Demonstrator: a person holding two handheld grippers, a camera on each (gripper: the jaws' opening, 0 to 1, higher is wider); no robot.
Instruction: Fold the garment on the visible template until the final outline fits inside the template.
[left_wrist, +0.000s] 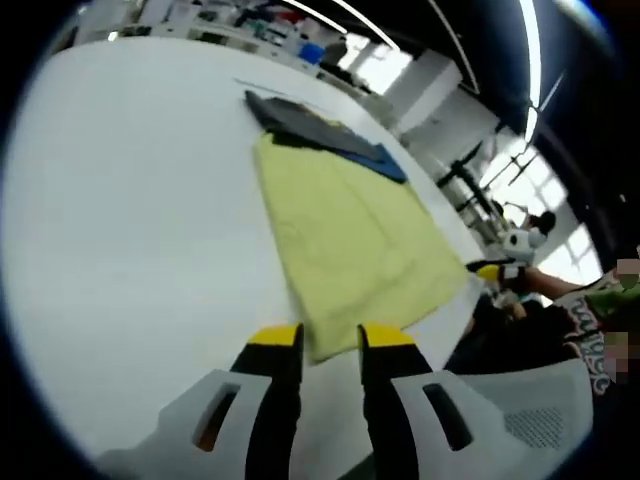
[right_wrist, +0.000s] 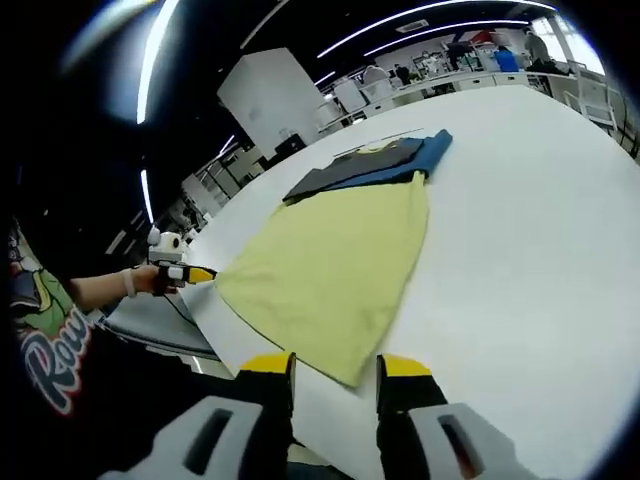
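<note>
A pale yellow garment (left_wrist: 350, 230) (right_wrist: 330, 260) lies flat on the white table (left_wrist: 130, 230) (right_wrist: 540, 250). My left gripper (left_wrist: 330, 337) is open, its yellow-tipped jaws standing either side of the garment's near corner. My right gripper (right_wrist: 335, 365) is open too, with another near corner just ahead of its jaws. Each gripper also appears in the other's view at its own corner: the right gripper (left_wrist: 492, 270) and the left gripper (right_wrist: 200, 273). At the garment's far end lie a dark grey cloth (left_wrist: 300, 120) (right_wrist: 350, 165) and a blue cloth (left_wrist: 385, 160) (right_wrist: 425, 155).
The table edge runs close behind both near corners. A person in a printed shirt (left_wrist: 590, 340) (right_wrist: 40, 340) stands at that edge. A grey seat-like surface (right_wrist: 150, 320) sits below the edge. Benches and equipment (right_wrist: 420, 85) fill the room beyond the table.
</note>
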